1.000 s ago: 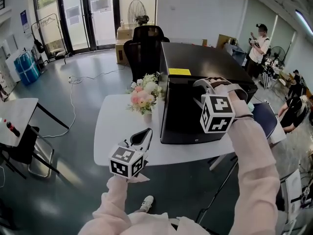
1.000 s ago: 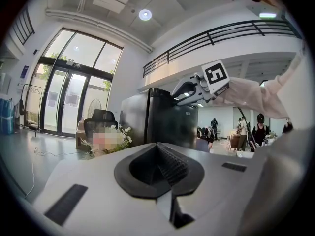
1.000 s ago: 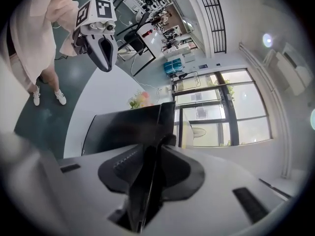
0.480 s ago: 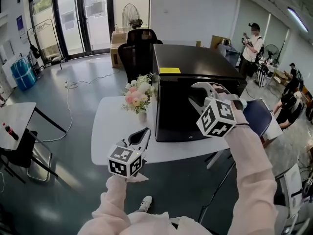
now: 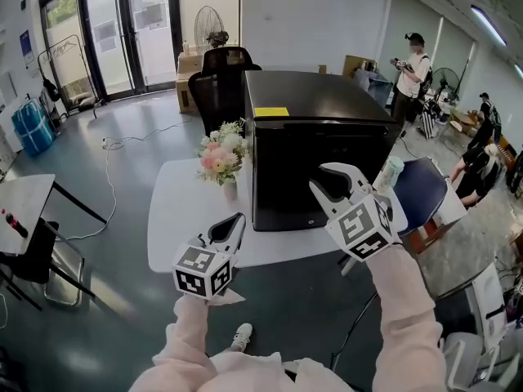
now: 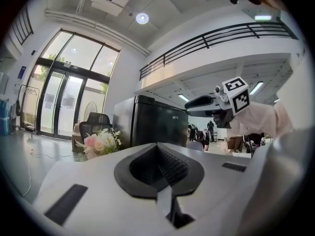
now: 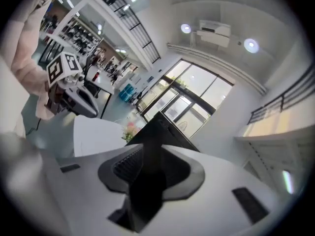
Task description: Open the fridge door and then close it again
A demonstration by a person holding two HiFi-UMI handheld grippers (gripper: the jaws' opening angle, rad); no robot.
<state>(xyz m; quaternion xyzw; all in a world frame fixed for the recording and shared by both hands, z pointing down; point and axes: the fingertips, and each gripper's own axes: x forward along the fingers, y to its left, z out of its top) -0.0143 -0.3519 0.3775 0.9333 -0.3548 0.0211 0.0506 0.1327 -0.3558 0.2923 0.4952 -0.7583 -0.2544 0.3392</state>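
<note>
Fridge (image 5: 315, 162), black, stands on the white table (image 5: 176, 219), door flush and shut. Right gripper (image 5: 327, 184) hovers just before the door face, jaws parted, nothing between them, apparently no contact. Left gripper (image 5: 233, 223) hangs low over the table's near edge, jaws pressed together, empty. Judgement: whether the open-and-close cycle is finished or not begun cannot be told. Yellow label (image 5: 270, 112) on the fridge top and small door logo (image 5: 311, 224) unreadable. Flowers (image 5: 221, 149) stand beside the fridge.
</note>
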